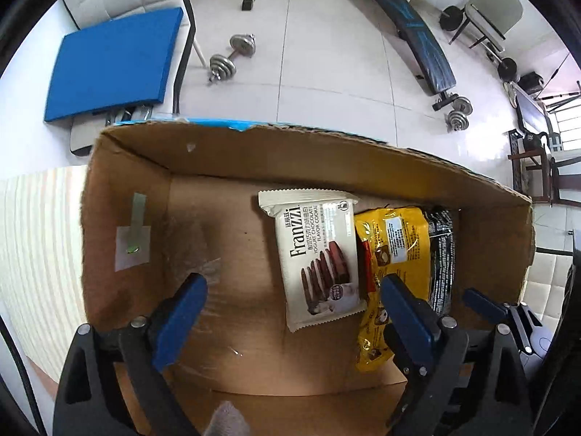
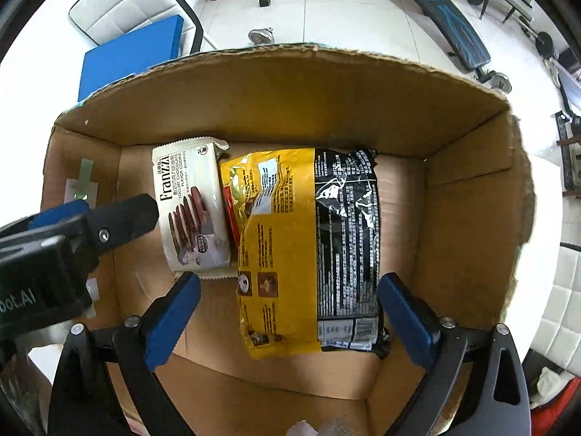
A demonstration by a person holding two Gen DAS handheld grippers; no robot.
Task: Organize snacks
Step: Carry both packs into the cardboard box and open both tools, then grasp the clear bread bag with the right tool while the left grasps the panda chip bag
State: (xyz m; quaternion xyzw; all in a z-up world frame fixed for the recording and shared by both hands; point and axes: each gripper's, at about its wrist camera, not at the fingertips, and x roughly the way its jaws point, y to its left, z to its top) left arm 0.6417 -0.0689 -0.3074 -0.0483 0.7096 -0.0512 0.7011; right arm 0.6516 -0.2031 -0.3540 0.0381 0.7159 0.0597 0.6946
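Note:
An open cardboard box holds the snacks. A white Franzzi cookie pack lies flat on its floor. Beside it on the right lies a yellow snack bag, then a black bag. A small red pack is wedged between the white and yellow ones. My left gripper is open and empty above the box floor, over the cookie pack's near end. My right gripper is open and empty, its fingers either side of the yellow and black bags. The left gripper's body shows in the right wrist view.
The box sits on a pale striped table. Beyond it are a white chair with a blue pad, dumbbells on the tiled floor and a workout bench. A white cushioned seat is at the right.

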